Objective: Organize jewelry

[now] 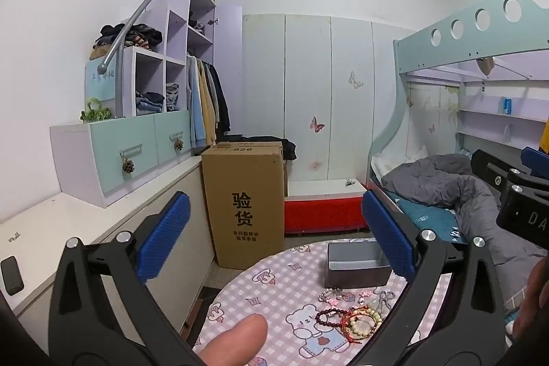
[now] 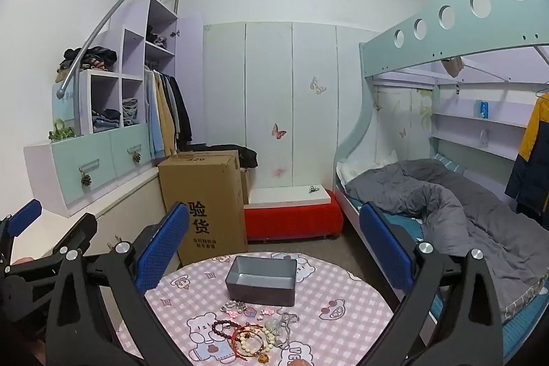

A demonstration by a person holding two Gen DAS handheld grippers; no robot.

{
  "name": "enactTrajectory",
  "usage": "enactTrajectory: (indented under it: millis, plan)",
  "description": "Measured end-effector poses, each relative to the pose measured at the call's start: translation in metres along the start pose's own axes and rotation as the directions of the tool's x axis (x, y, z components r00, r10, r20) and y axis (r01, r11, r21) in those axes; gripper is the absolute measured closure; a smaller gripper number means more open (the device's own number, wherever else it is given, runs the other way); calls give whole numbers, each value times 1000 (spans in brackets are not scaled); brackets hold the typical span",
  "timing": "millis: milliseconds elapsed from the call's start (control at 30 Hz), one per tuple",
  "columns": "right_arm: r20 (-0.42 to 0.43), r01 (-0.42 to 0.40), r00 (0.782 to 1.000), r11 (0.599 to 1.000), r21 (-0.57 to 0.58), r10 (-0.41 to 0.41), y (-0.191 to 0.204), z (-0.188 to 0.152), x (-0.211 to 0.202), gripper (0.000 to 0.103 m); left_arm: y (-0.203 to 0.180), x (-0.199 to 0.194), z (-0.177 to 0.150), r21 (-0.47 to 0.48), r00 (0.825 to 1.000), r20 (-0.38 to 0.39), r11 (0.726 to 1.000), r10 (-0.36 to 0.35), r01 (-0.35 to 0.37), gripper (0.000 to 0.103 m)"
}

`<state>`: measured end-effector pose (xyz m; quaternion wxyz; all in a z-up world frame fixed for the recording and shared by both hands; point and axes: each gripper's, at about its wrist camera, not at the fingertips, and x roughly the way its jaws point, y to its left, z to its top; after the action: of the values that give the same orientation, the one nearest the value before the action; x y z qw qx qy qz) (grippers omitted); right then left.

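Note:
A pile of jewelry (image 2: 255, 333) lies on the round table with a pink checked cloth (image 2: 343, 314): a dark red bead bracelet (image 2: 223, 328), a cream bead bracelet (image 2: 252, 345), a red cord and silver chains (image 2: 286, 323). The pile also shows in the left wrist view (image 1: 353, 314). Behind it stands an open, empty grey box (image 2: 261, 280), also in the left wrist view (image 1: 357, 264). My left gripper (image 1: 274, 239) is open, above the table's left side. My right gripper (image 2: 274, 242) is open, above the table, over the box. Both are empty.
A tall cardboard box (image 2: 206, 204) stands on the floor behind the table, with a red bench (image 2: 291, 218) beside it. A bunk bed with a grey quilt (image 2: 463, 204) is on the right. A white counter with a phone (image 1: 12, 275) runs along the left.

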<state>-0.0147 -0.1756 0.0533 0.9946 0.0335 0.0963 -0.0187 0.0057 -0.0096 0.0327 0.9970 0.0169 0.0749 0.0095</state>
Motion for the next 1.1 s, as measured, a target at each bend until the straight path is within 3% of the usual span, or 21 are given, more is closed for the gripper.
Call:
enactTrajectory:
  millis: [600, 1100]
  plan:
    - [-6, -5, 1000, 1000, 1, 5, 1, 2, 13, 8, -9, 1, -4, -11, 1000, 16, 1000, 12, -12, 5]
    - [-44, 7, 999, 1000, 1, -7, -3, -2, 33, 8, -7, 26, -6, -7, 1000, -30, 1000, 6, -6, 5]
